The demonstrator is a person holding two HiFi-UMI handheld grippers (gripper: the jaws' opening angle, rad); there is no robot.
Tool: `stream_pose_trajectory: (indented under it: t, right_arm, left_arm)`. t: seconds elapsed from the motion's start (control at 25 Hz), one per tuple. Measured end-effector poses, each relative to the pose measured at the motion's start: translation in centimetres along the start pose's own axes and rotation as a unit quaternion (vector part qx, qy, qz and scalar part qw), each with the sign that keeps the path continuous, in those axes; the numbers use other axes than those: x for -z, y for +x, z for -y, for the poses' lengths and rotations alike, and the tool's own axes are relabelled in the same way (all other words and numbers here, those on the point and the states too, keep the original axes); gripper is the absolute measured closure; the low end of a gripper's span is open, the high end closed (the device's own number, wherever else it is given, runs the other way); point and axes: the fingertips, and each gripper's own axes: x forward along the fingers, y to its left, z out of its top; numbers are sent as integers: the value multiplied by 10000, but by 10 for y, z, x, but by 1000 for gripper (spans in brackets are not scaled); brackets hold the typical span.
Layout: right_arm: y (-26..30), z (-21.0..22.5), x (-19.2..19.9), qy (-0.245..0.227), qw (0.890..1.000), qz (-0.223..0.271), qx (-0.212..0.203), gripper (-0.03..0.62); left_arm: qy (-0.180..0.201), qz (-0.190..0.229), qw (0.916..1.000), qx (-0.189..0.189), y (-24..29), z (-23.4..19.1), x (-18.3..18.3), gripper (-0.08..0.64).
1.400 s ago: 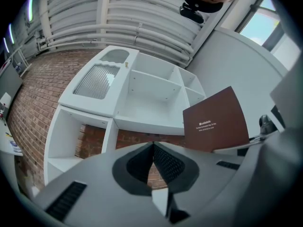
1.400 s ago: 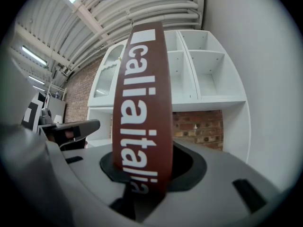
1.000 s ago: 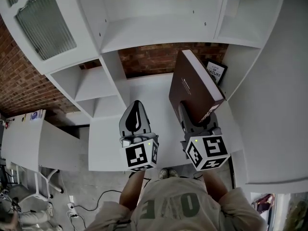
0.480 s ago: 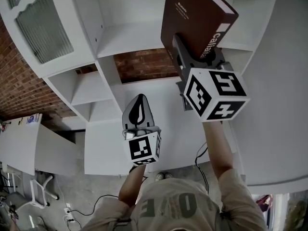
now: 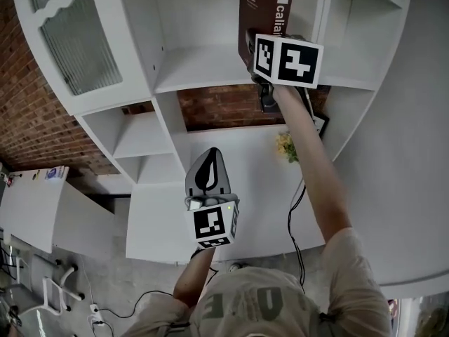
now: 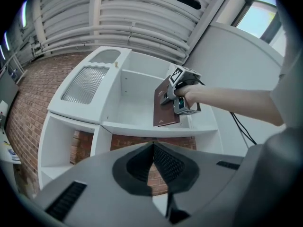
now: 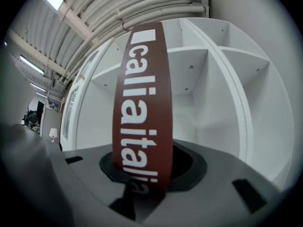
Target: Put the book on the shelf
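Brown book point(image 7: 142, 93) in my right claw point(image 7: 142, 174), whose jaws are clamped on the lower spine. The right gripper view alone gives the white spine lettering, "caliaitalia", its last letters cut off by the jaws. The head view shows only "Calia" on the book point(image 5: 263, 5), above my right claw point(image 5: 258, 62). The left gripper view alone shows the front cover of the book point(image 6: 165, 108), with small print too fine to read. It also shows the book tilted in the upper compartment of the white shelf unit point(image 5: 203, 69), lower edge at the board; contact cannot be told. My left claw point(image 5: 205, 177) hangs lower, over the white counter point(image 5: 231, 181), with its jaws together and nothing between them point(image 6: 152, 167). Beside my right forearm lie yellow flowers point(image 5: 284, 146); a brick wall point(image 5: 231, 104) shows behind the lower opening.
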Motion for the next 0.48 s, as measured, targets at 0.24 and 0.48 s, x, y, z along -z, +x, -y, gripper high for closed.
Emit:
stream_pose_trajectory:
  t: [0.24, 0.48]
  right_arm:
    - [41, 1, 15, -57, 9996, -258, 47, 440]
    - [74, 7, 21, 67, 9989, -413, 196, 440]
  left_arm:
    - [454, -41, 9989, -94, 2, -5, -2, 548]
    - [455, -70, 9986, -246, 8, -16, 1, 548]
